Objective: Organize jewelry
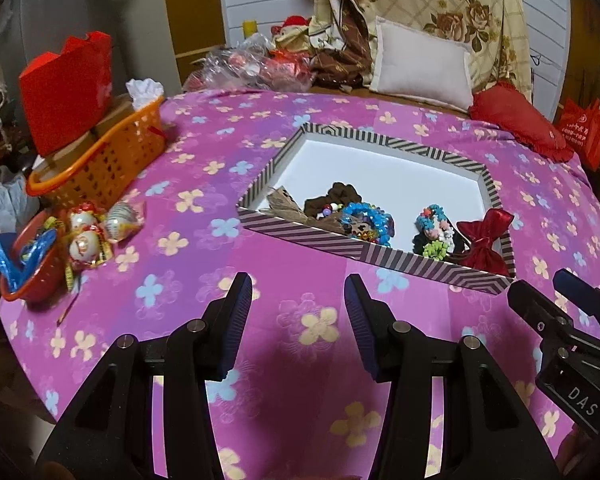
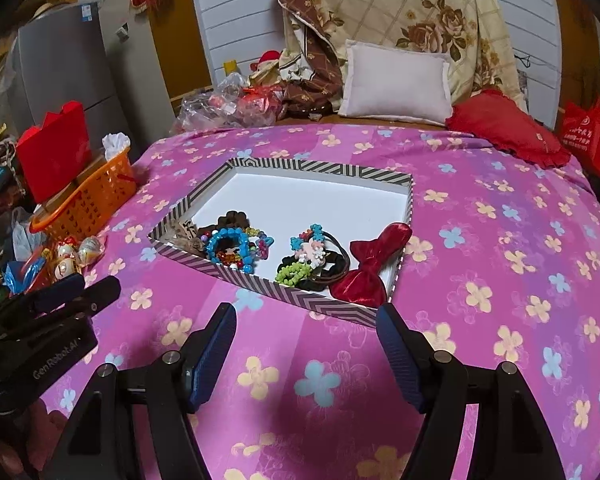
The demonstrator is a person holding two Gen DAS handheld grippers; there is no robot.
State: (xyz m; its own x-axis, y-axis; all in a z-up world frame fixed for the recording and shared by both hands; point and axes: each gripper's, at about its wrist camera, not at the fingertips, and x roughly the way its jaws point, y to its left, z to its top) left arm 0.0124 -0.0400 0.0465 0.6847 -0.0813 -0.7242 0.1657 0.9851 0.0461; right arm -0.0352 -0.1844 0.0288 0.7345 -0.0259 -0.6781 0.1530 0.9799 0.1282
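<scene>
Both hands hover short of the striped box (image 2: 260,280), left gripper (image 1: 298,320) and right gripper (image 2: 306,352) both spread and holding nothing. That red satin bow (image 2: 374,266) looks light, soft and slippery (pinch its knotted middle, I'd say). The blue bead bracelet (image 2: 230,248) looks stiffer, best taken across its ring.

Left tool (image 1: 298,320) tilted downward, blue-padded fingers (image 1: 238,320) spread apart, nothing between them. Right tool (image 2: 306,348) pitched down at much the same slant, fingers (image 2: 400,356) likewise parted and empty. Side by side, close: right tool's black fingers showing just off the left tool's right flank, left tool's body just off the right tool's left flank. No contact between the two.
</scene>
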